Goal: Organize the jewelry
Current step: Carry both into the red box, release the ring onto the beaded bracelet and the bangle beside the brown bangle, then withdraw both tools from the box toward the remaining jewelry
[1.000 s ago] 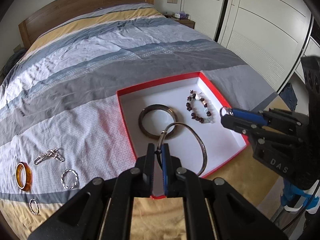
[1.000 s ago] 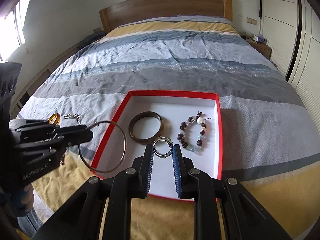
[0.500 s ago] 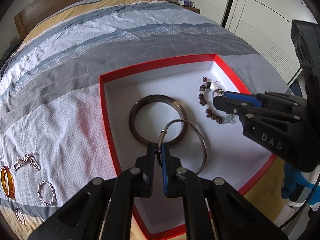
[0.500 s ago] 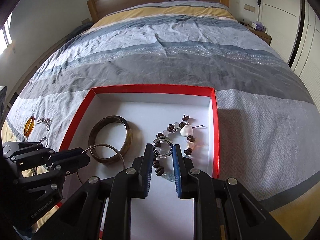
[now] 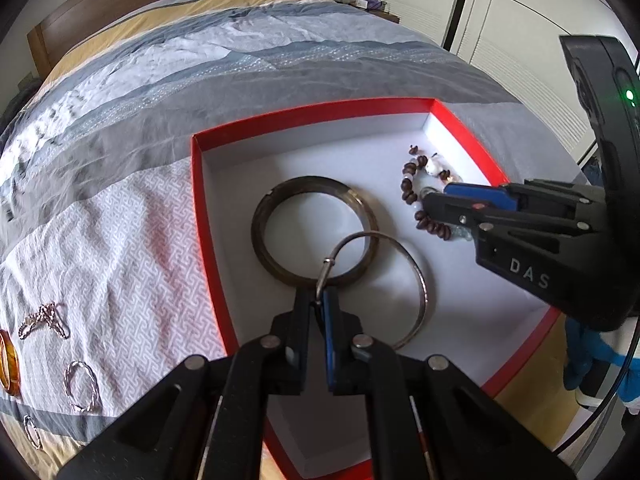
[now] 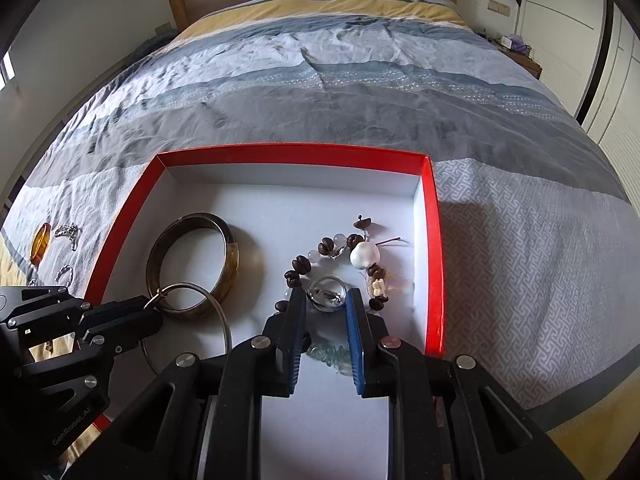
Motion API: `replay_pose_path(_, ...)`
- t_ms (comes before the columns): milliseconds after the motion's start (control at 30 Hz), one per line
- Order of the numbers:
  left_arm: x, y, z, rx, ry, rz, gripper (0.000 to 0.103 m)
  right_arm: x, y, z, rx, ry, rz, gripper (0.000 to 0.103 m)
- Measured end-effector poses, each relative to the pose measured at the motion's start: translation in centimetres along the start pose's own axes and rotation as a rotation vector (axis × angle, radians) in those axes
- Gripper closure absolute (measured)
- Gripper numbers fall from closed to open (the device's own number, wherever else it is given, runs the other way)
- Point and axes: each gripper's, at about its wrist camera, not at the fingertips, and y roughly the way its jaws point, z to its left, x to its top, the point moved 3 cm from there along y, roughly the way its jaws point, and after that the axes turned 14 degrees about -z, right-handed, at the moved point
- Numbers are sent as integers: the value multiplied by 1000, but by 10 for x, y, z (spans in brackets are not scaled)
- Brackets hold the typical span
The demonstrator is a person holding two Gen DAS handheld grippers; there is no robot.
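Observation:
A red box with a white floor lies on the bed. In it are a dark brown bangle and a beaded bracelet. My left gripper is shut on a thin silver hoop, low over the box floor and overlapping the bangle. My right gripper is shut on small silver rings just above the beaded bracelet.
On the bedspread left of the box lie an amber ring, a silver chain, a twisted silver ring and a smaller ring. White wardrobe doors stand on the right.
Both grippers have moved forward and down into the box. The hoop has come down over the bangle and the small rings over the beaded bracelet.

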Motion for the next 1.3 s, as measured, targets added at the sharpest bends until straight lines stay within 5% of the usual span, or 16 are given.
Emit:
replay_pose_path(200, 1, -3, 4, -11, -21, -5, 94, 1, -4, 3, -4, 1, -1, 75)
replay_pose_path(367, 4, -16, 4, -23, -30, -32, 77, 6, -24, 0, -13, 22, -33, 73)
replay_pose_path(500, 9, -35, 3, -27, -28, -60, 73, 12, -52, -7, -32, 50, -75, 73)
replay_pose_path(800, 10, -118, 8, 61, -22, -149, 68, 5, -130, 5, -57, 80, -123, 65)
replay_pose_path(1067, -11, -206, 34, 114, -56, -262, 68, -19, -194, 53, -26, 39, -146, 58)
replay_pose_path(1300, -39, -265, 78, 183, -38, -256, 68, -34, -240, 91, 6, 20, -183, 58)
